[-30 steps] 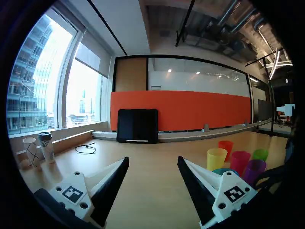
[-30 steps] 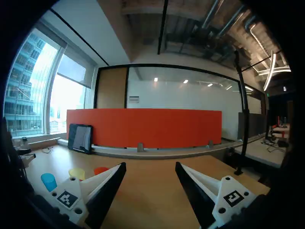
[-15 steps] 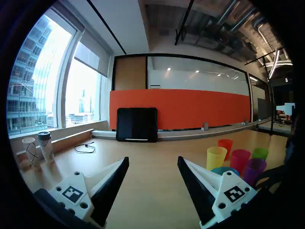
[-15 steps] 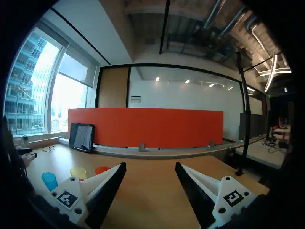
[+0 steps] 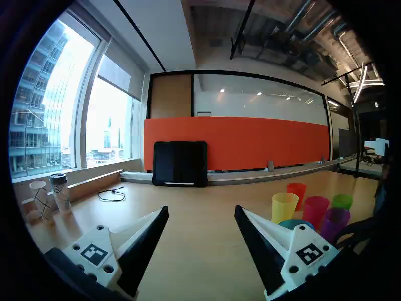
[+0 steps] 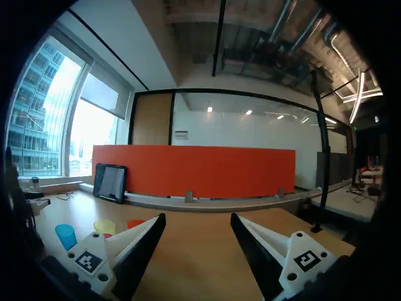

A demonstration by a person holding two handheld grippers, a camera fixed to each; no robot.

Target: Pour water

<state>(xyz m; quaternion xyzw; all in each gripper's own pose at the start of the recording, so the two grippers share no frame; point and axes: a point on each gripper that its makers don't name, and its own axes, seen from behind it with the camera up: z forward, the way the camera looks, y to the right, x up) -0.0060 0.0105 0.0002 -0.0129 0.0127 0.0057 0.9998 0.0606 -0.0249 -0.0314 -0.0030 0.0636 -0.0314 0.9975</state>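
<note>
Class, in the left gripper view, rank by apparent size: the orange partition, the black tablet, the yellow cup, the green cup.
1. orange partition
2. black tablet
3. yellow cup
4. green cup, partly hidden behind other cups and farther off, so the cups' true sizes may match.

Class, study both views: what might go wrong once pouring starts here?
1. The cups stand bunched together beside the open left hand-held gripper; reaching for one could topple its neighbours.
2. A spill might run across the desk toward the black cable and leaning tablet.
</note>
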